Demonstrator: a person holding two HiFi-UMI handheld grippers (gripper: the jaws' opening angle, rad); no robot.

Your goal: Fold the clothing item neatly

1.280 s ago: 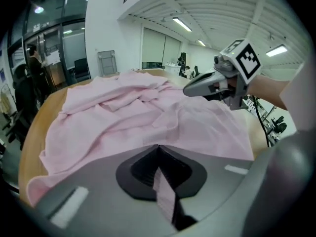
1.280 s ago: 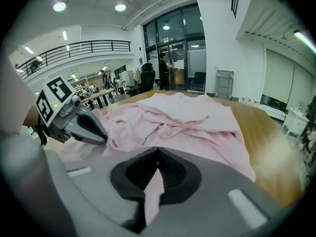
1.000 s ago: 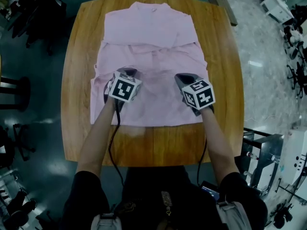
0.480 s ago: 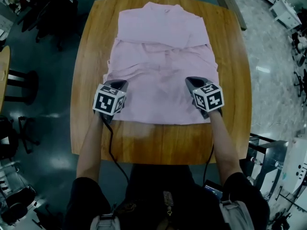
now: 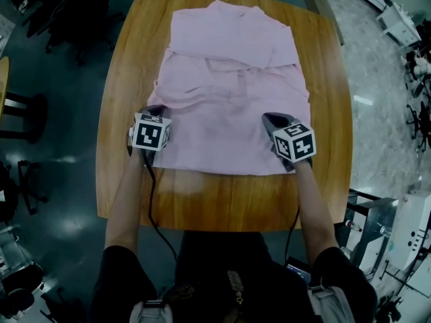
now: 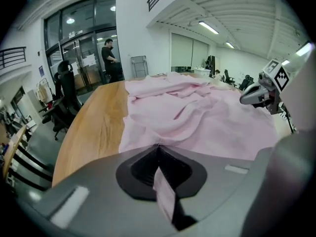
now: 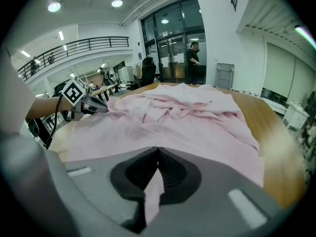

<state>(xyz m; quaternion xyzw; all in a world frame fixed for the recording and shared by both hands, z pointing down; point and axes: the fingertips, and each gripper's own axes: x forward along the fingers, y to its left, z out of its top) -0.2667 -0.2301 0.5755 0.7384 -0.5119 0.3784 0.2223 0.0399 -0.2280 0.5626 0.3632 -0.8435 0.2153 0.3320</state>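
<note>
A pink shirt (image 5: 229, 93) lies spread on the wooden table (image 5: 222, 200), collar at the far end, with sleeves folded across its middle. My left gripper (image 5: 155, 109) is at the shirt's left edge, shut on a pinch of pink fabric (image 6: 163, 191) that runs between its jaws (image 6: 158, 148). My right gripper (image 5: 270, 118) rests over the shirt's lower right part, shut on a strip of the same cloth (image 7: 150, 191). From the left gripper view the shirt (image 6: 197, 112) is rumpled ahead. From the right gripper view the shirt (image 7: 187, 117) stretches toward the left gripper (image 7: 81, 105).
Bare wood (image 6: 94, 122) borders the shirt on the left and along the near edge. Black chairs (image 5: 74, 12) stand off the table's far left. Metal-framed equipment (image 5: 377, 214) stands at the right. A person (image 7: 193, 58) stands by the glass doors far behind.
My left gripper has moved left from over the shirt's middle to its left edge, taking the pinched fabric with it. The right gripper has stayed nearly in place.
</note>
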